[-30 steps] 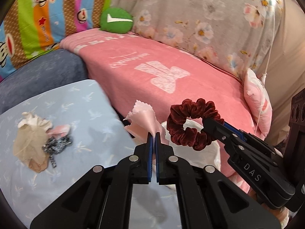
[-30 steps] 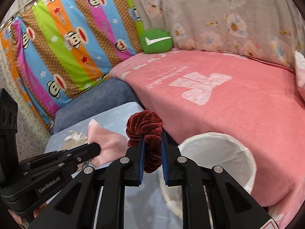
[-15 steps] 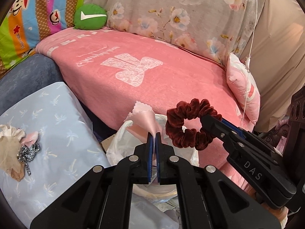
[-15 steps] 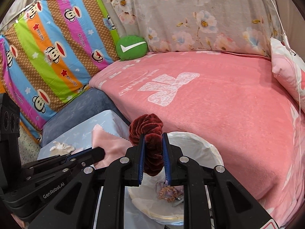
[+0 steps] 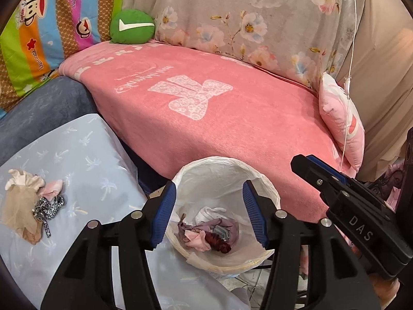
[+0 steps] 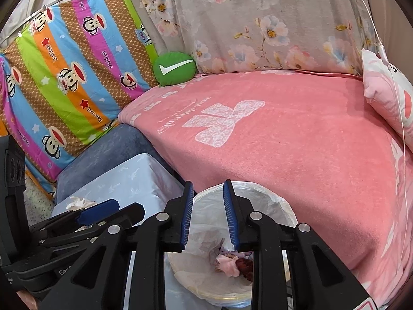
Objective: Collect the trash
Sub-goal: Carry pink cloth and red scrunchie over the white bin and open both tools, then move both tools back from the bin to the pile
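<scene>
A round bin lined with a white bag (image 5: 263, 188) (image 6: 281, 209) stands below both grippers. Inside lie a dark red scrunchie (image 5: 218, 242) (image 6: 245, 264), a pink cloth (image 5: 197, 240) (image 6: 228, 263) and other fabric scraps. My left gripper (image 5: 209, 209) is open and empty above the bin. My right gripper (image 6: 207, 214) is open and empty above the bin too; it also shows in the left wrist view (image 5: 335, 183). A small heap of beige, pink and spotted scraps (image 5: 31, 204) lies on the light blue table (image 5: 85, 160), left of my left gripper.
A sofa under a pink blanket (image 5: 206, 108) runs behind the bin. A green round cushion (image 5: 131, 27) and a striped monkey-print cloth (image 6: 59, 77) are at the back left. A pink pillow (image 5: 340, 121) lies at the right end.
Both grippers have opened. The scrunchie and the pink cloth have dropped from them into the bin. Both grippers have moved over the bin.
</scene>
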Available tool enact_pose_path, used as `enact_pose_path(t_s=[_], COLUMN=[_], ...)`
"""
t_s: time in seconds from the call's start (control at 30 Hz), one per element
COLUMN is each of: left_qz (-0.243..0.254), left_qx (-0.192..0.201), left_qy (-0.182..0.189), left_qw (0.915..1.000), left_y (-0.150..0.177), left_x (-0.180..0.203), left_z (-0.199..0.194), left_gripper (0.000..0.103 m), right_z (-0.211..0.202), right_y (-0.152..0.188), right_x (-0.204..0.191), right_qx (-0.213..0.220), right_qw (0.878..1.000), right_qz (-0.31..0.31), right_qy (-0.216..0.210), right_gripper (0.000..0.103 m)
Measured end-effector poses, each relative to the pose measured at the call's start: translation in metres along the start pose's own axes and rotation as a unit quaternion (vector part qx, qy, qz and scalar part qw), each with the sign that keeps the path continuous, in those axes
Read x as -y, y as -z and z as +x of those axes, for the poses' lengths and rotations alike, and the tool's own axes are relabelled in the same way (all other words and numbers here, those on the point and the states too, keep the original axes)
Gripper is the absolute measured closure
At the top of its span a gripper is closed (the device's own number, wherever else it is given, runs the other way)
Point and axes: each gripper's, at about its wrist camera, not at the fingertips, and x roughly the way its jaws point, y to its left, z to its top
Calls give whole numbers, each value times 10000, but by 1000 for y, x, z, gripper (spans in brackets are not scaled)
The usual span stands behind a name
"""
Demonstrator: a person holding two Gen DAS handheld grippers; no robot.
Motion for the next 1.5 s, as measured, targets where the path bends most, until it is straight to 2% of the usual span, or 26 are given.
enact_pose_path(t_s=[0.37,0.6,0.67,0.97,1.2,1.27,1.5], left_qz=[-119,-337,-424,-887,-1287,-1451,-1979], left_qx=[51,20,2,55,92,105,40], left_qy=[-164,-357,-451,-813,-1228,-1390,-1813], left_qw=[9998,9988,9981,9927,9840,9795,9633], left_y=[0,6,9,20,34,40,62], left_x=[-13,-34,-43,-91,-139,-156,-215], left_z=[-5,-8,-10,-23,-34,-37,-47], left_gripper=[51,51,48,40,30,26,24], right_z=[5,13,15,33,51,57,83], right_y=[-1,1,3,12,24,28,47], right_x=[-16,-37,-47,-90,-131,-143,-190], right_qx=[-68,-141,-165,-361,-573,-648,-938], right_qw=[9997,9989,9985,9953,9910,9893,9815], right_qz=[-170,-346,-406,-693,-912,-991,-1252], right_qy=[-135,-273,-323,-565,-793,-857,-1103], right_gripper=[77,76,73,72,69,69,69])
